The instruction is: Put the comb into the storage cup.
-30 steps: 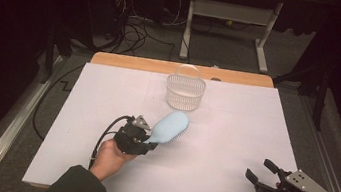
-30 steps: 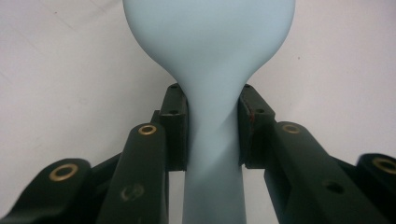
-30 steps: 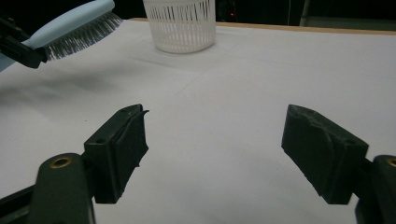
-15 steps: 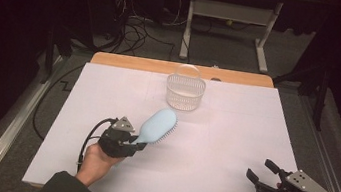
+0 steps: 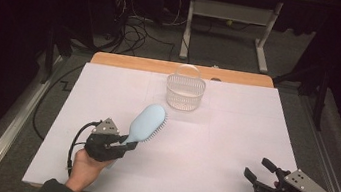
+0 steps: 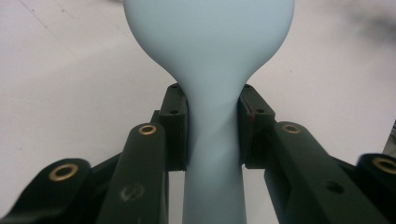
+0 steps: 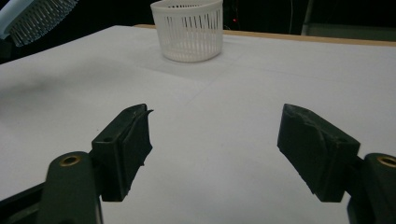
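Room: dark, with tangled black cables (image 5: 133, 25) on grey floor, upper frame.
Table: white rectangular sheet (image 5: 108, 92) over wood, centre.
Basket: white slotted plastic basket (image 5: 185, 92), upper centre.
Brush: pale blue oval hairbrush (image 5: 147, 123), left of centre, raised.
Left gripper (image 5: 123, 146): clamps the hairbrush handle.
Right gripper (image 5: 259, 170): lower right, jaws apart and empty, just been narrowing.
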The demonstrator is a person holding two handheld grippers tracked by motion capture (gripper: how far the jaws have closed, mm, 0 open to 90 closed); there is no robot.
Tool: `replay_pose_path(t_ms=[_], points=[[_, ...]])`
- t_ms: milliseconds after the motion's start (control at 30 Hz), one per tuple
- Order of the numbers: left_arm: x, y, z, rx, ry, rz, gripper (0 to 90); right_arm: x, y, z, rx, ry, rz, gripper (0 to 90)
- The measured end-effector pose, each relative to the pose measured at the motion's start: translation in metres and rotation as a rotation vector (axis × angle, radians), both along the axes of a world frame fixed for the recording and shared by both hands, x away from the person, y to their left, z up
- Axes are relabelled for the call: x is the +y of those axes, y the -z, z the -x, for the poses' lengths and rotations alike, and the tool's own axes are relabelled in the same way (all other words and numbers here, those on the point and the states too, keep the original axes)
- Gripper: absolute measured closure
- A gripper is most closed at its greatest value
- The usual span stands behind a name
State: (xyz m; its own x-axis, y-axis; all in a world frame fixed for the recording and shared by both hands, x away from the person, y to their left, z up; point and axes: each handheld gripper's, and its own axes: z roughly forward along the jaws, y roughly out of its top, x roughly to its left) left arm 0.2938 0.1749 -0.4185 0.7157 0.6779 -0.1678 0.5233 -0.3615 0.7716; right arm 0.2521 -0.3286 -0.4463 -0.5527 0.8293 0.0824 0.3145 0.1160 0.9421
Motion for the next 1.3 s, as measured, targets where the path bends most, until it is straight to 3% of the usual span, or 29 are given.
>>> replay_pose_path(t_ms=[67, 200, 333, 600, 1300], points=[[0.004, -0.001, 0.003, -0.017, -0.008, 0.008, 67.3, 0.003, 0.0, 0.0, -0.006, -0.007, -0.012, 25.3], [0.012, -0.002, 0.007, -0.04, -0.021, 0.031, 67.3, 0.014, -0.006, -0.005, -0.009, -0.013, -0.086, 27.5], [0.016, -0.001, 0.009, -0.056, -0.021, 0.03, 67.3, 0.026, -0.008, -0.006, -0.014, -0.039, -0.081, 27.7], [0.02, 0.003, 0.003, -0.042, -0.032, 0.035, 67.3, 0.051, -0.015, -0.005, -0.036, -0.089, -0.075, 26.1], [0.015, 0.005, -0.004, -0.066, -0.038, 0.037, 67.3, 0.108, -0.018, -0.027, -0.018, -0.234, -0.056, 21.4]])
